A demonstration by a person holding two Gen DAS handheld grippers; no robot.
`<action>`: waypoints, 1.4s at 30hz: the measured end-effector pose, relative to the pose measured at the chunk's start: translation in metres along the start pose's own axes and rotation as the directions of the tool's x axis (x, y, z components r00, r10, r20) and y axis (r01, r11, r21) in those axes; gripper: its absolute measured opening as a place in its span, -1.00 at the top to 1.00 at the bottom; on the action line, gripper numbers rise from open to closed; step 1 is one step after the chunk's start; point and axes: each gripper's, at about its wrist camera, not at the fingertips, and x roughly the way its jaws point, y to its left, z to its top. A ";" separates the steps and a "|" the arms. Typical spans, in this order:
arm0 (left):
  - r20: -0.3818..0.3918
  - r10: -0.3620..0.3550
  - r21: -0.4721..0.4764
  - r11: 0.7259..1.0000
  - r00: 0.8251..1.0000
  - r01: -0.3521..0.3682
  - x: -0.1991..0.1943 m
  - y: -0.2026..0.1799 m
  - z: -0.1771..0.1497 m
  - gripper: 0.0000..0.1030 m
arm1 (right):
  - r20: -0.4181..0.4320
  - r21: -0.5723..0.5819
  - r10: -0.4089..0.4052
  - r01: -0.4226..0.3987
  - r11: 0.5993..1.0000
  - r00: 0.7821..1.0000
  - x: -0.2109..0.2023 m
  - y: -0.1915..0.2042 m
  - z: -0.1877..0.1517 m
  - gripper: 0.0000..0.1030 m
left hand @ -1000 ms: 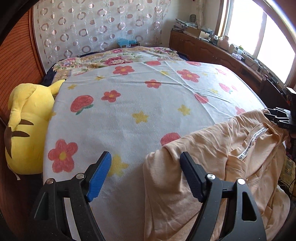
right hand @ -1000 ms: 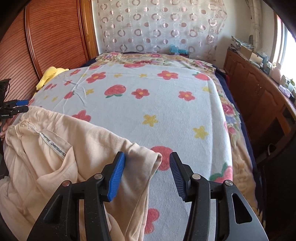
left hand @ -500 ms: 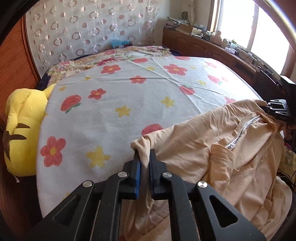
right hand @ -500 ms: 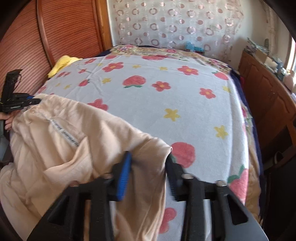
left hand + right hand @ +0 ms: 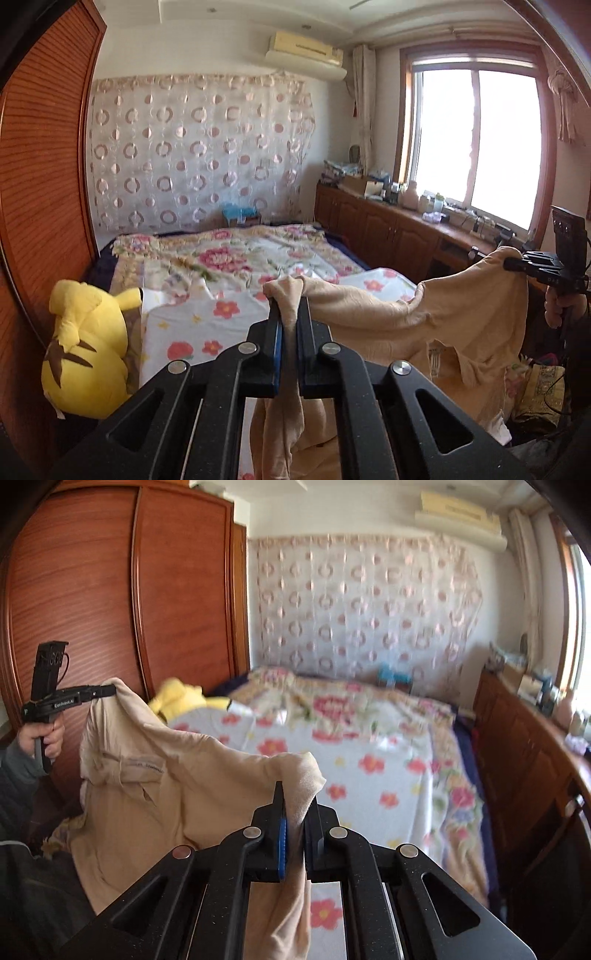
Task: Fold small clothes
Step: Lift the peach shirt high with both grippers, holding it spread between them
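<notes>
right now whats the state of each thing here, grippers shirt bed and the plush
left gripper: shut on the shirt
right gripper: shut on the shirt
beige shirt: lifted, hanging stretched between both grippers
bed sheet: spread over the bed, lightly wrinkled
yellow plush toy: lying at the bed's edge by the wardrobe

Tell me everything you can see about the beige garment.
The beige soft knit garment hangs spread in the air above the flower-printed bed sheet. The left gripper and right gripper are each shut on an upper corner. It sags between them, wrinkled, with a printed white label inside.
</notes>
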 end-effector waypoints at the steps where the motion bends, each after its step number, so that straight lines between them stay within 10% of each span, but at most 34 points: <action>1: 0.028 0.004 0.001 1.000 1.000 -0.004 -0.010 -0.001 0.008 0.87 | 0.029 -0.013 -0.010 0.011 1.000 1.000 -0.013 0.001 0.010 0.88; 12: 0.326 0.063 0.055 0.995 0.943 -0.086 -0.097 0.000 0.098 0.87 | 0.247 -0.168 -0.100 0.144 0.975 0.964 -0.127 0.016 0.113 0.88; 26: 0.467 0.134 0.080 0.978 0.874 -0.193 -0.147 0.012 0.147 0.87 | 0.375 -0.270 -0.153 0.265 0.926 0.914 -0.192 0.055 0.178 0.88; 34: 0.381 0.223 0.054 0.963 0.897 -0.263 -0.083 0.037 0.142 0.87 | 0.304 -0.257 -0.183 0.265 0.929 0.935 -0.119 0.029 0.171 0.88; 42: 0.166 0.297 0.026 0.952 0.940 -0.305 0.073 0.099 0.107 0.87 | 0.140 -0.241 -0.193 0.222 0.945 0.971 0.017 -0.011 0.166 0.88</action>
